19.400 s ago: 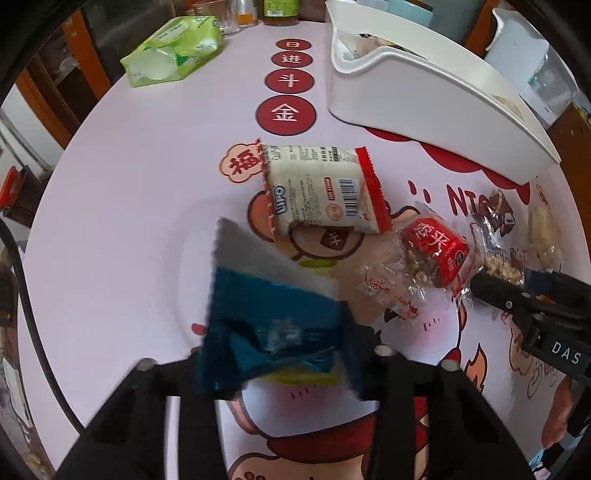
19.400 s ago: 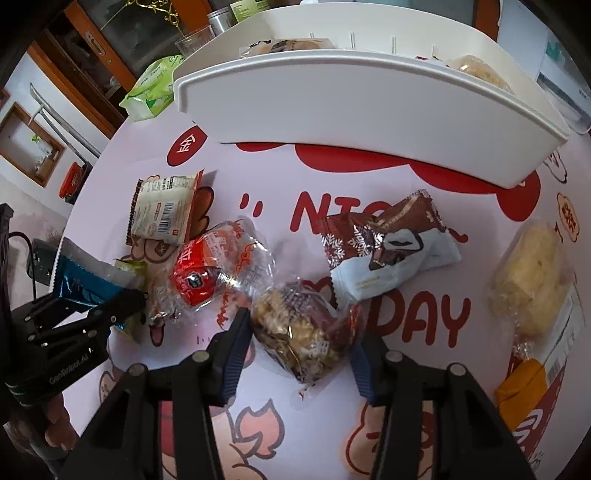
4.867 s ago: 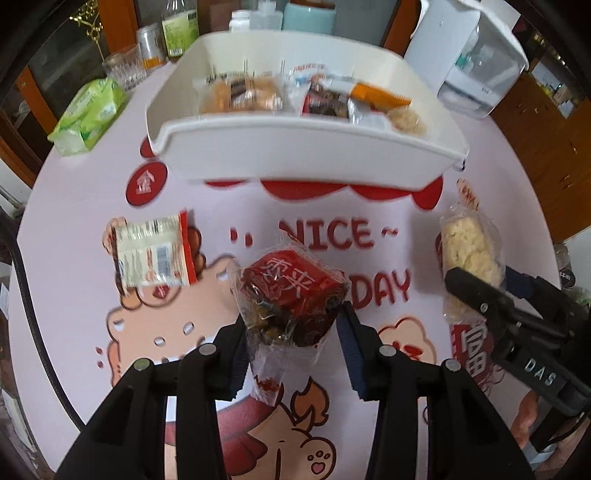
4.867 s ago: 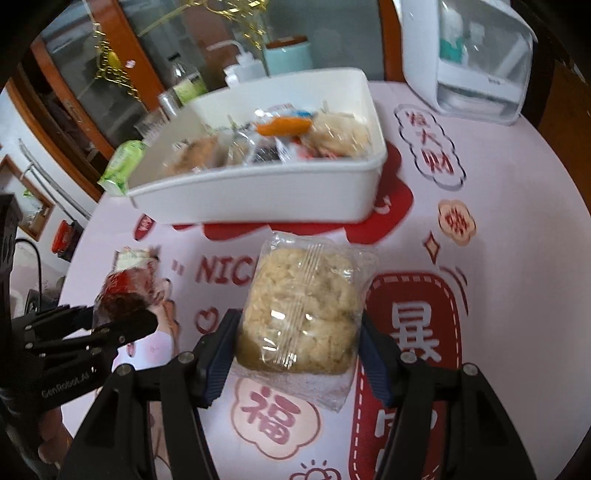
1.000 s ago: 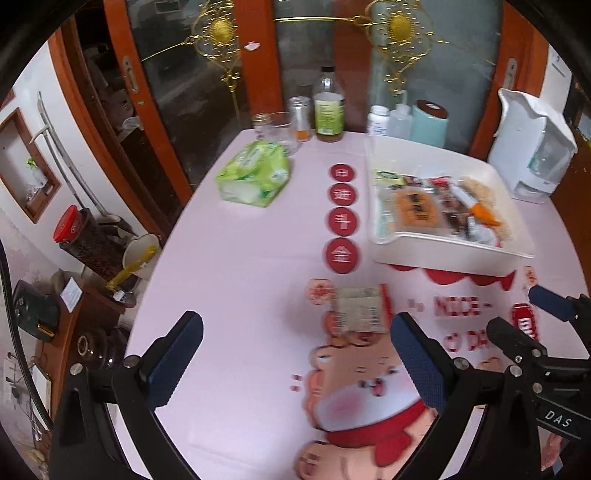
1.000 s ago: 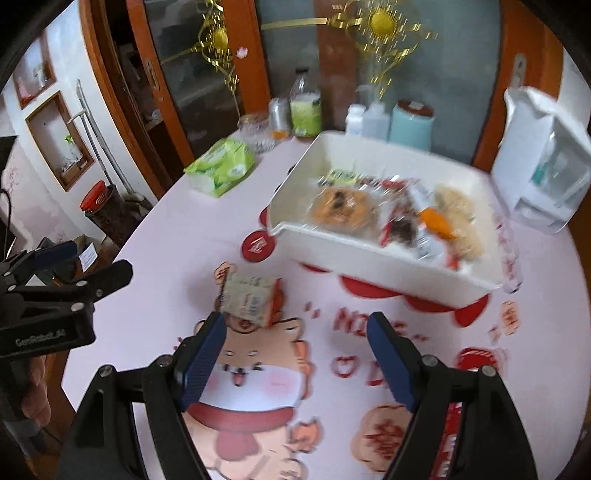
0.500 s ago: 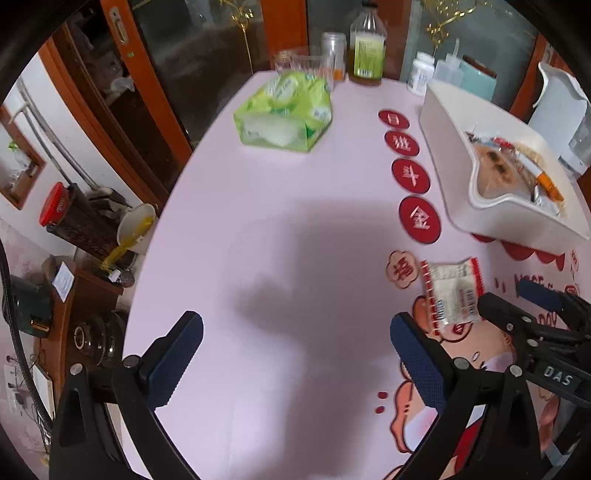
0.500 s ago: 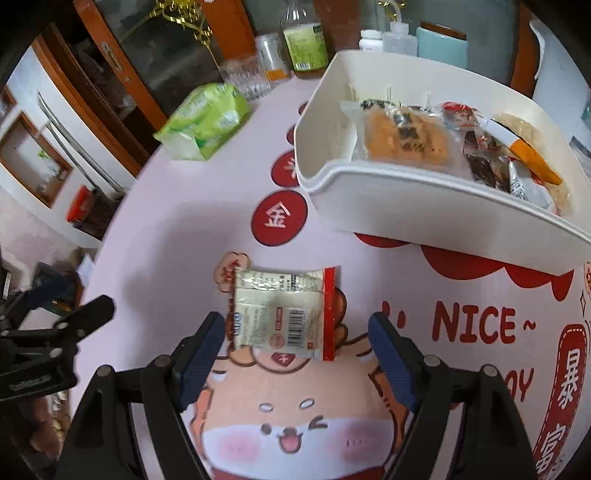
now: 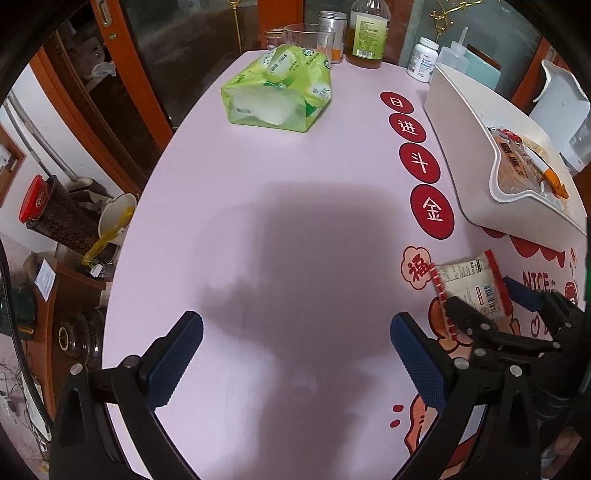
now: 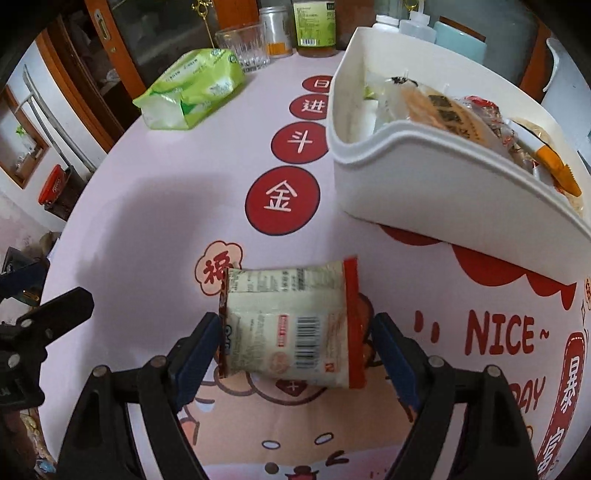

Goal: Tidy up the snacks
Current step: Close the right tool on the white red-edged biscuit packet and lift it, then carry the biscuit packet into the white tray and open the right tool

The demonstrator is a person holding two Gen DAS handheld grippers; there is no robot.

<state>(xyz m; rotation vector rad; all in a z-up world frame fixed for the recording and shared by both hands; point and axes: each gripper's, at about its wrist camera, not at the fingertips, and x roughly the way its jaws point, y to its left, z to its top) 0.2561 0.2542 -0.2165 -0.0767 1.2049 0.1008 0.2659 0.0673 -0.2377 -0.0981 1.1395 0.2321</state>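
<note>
A white snack packet with red ends [image 10: 291, 325] lies on the pink table mat. My right gripper [image 10: 295, 354] is open and straddles it, one finger at each red end; the left finger touches the packet's edge. The packet also shows in the left wrist view [image 9: 472, 286], with the right gripper [image 9: 491, 306] around it. My left gripper [image 9: 295, 354] is open and empty over bare mat, well left of the packet. The white bin [image 10: 424, 184] holds several wrapped snacks and stands behind and right of the packet.
A green tissue pack [image 9: 280, 92] lies at the far left of the table. A glass [image 9: 308, 35], bottles and jars stand along the far edge. A white kettle [image 9: 557, 99] stands behind the bin. The table's left edge drops to a cluttered floor.
My right gripper has moved down and forward, so its fingers now sit around the packet. My left gripper has come lower and closer to the table, still open.
</note>
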